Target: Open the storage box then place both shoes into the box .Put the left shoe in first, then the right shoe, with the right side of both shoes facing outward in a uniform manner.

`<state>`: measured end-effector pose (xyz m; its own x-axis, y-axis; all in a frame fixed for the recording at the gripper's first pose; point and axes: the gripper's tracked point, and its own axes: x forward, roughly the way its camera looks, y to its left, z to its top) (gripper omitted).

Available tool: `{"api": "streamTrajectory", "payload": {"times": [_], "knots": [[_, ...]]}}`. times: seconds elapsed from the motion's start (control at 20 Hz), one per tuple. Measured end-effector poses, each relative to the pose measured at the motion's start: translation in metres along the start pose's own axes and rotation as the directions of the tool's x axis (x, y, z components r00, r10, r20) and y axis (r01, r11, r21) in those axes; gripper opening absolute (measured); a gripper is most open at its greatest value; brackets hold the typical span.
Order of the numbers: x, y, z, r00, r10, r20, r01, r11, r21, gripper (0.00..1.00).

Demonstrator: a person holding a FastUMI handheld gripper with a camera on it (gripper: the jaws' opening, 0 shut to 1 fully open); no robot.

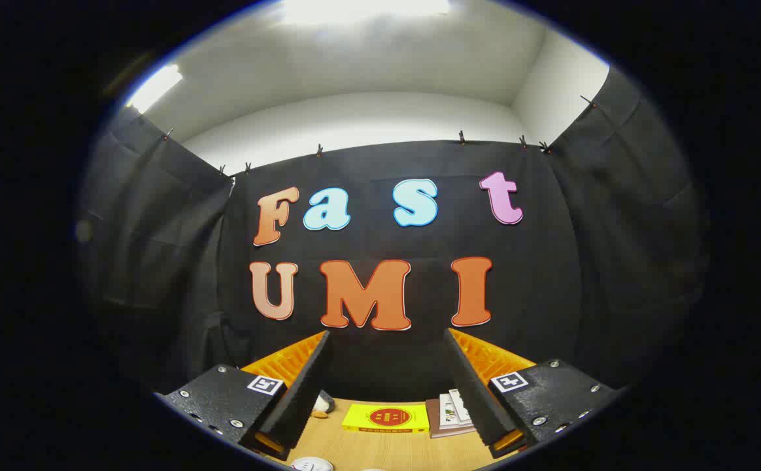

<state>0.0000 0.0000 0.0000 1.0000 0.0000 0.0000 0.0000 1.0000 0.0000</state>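
Observation:
My gripper (pixel 387 347) is held up and level, facing the black cloth back wall, with its two fingers (pixel 302 392) spread wide apart and nothing between them. Below and beyond the fingers lies a strip of wooden tabletop (pixel 380 448). A small part of a rounded grey and white object (pixel 321 404), possibly a shoe, peeks out beside the left finger; I cannot tell what it is.
A yellow book (pixel 386 418) with a red round mark lies on the table between the fingers, close to the wall. A small stack of books (pixel 451 412) sits just right of it. A white round object (pixel 312 464) shows at the table's near edge.

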Motion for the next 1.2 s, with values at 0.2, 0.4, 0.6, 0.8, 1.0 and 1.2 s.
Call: {"api": "streamTrajectory", "payload": {"times": [0.2,0.4,0.6,0.8,1.0,1.2], "knots": [[-0.002,0.011,0.0,0.999,0.033,-0.007,-0.033,0.999,-0.002,0.99],[-0.003,0.024,0.0,0.998,0.065,-0.02,-0.065,0.998,0.02,0.99],[-0.008,0.035,0.001,0.996,0.093,-0.018,-0.092,0.996,0.02,0.99],[-0.011,0.04,0.003,0.994,0.109,-0.013,-0.108,0.994,0.01,0.99],[-0.014,0.043,-0.003,0.993,0.112,-0.035,-0.111,0.994,0.018,0.99],[-0.022,0.052,-0.001,0.987,0.158,-0.016,-0.157,0.987,0.012,0.99]]}}
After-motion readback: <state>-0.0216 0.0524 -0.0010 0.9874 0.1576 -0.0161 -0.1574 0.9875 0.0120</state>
